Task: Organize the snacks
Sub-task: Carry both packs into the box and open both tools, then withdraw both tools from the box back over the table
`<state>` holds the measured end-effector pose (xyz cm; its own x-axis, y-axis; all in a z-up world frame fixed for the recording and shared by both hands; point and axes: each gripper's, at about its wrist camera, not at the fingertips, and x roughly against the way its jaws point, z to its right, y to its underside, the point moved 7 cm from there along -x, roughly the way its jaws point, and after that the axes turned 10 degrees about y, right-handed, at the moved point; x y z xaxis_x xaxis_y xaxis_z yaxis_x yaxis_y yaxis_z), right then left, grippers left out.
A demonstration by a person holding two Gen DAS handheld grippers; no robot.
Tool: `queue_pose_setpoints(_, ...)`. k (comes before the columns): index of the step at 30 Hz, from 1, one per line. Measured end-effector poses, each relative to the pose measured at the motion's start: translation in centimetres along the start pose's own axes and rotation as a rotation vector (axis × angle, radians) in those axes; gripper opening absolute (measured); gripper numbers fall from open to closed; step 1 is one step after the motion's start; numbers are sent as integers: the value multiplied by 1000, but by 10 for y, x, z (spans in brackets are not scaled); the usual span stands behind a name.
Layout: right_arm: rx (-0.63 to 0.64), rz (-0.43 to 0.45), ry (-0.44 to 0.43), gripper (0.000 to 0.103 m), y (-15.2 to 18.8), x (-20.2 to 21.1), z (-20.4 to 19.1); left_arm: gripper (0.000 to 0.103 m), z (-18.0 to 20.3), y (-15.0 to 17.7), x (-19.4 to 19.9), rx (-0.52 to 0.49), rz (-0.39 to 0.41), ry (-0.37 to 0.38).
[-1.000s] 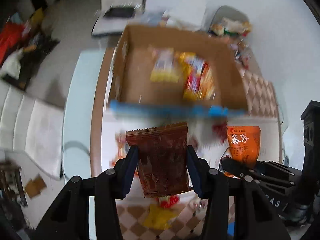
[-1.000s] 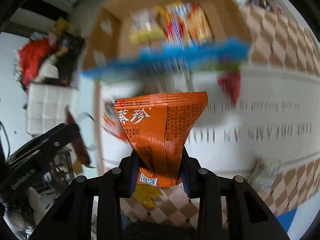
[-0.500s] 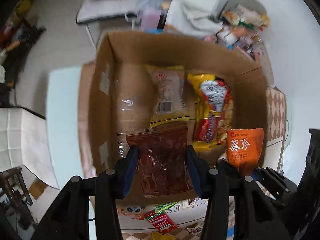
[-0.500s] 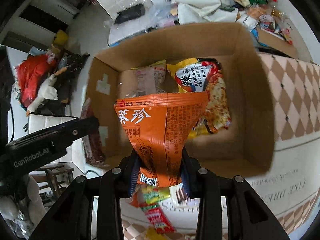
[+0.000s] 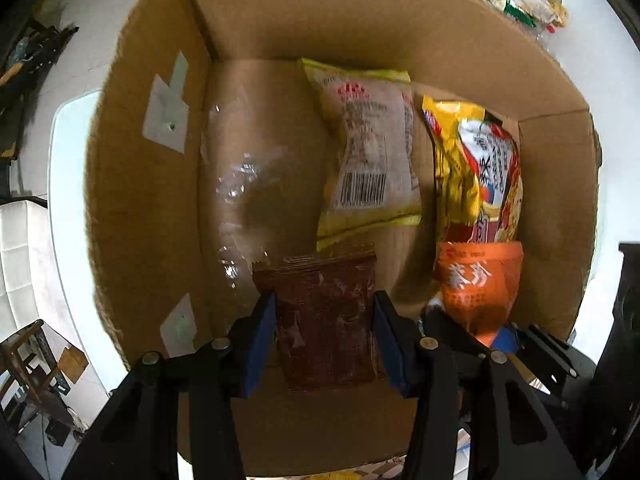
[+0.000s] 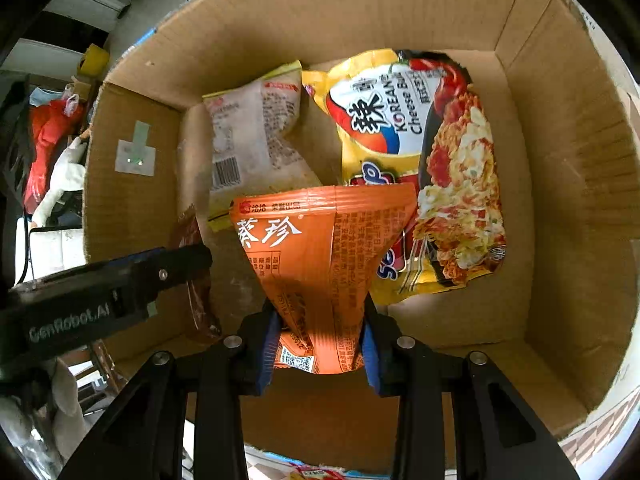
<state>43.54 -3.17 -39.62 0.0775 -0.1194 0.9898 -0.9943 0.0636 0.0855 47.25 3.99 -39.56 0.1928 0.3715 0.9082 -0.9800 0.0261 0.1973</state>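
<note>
Left wrist view: the left gripper (image 5: pixel 324 322), jaws opening, has the brown packet (image 5: pixel 326 316) between its pads above the box (image 5: pixel 144 208) floor; released askew, it could land crooked.

Right wrist view: the right gripper (image 6: pixel 320 336) pinches the orange packet (image 6: pixel 320 256) beside the noodle bag (image 6: pixel 424 168); it may pile on top.

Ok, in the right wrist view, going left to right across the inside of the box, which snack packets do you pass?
Dark brown packet in the left gripper → pale packet with yellow edges → orange packet in the right gripper → yellow Korean cheese noodle packet, all inside the cardboard box.
</note>
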Motion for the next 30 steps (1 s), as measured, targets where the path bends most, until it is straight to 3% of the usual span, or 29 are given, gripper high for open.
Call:
queue_pose_setpoints(4,21,-59,-11,42,-1,-12,-5,50,0,5,-4,11,-24,8)
queue_pose_setpoints(6,32,-59,12,59,-4,-15,-6,59,-1,5,-3,11,-17,-3)
queue_pose_setpoints(7,32,-54,26,77,-4,-15,-5,59,0,6,-2,8,-13,5)
queue_pose_setpoints(8,35,-52,30,88,-4,-16,-6,61,1,7,-1,6,-7,4)
queue_pose_setpoints(10,38,-52,51,88,-2,-15,-5,66,2,8,3,-7,13,-16)
queue_pose_setpoints(12,40,-46,75,89,-1,-13,-3,89,4,10,10,-30,42,-53)
queue_pose_setpoints(24,49,80,167,95,18,39,19,89,16,38,45,-69,157,-65)
queue_pose_setpoints(30,57,171,150,97,37,84,24,89,29,63,83,-88,293,-55)
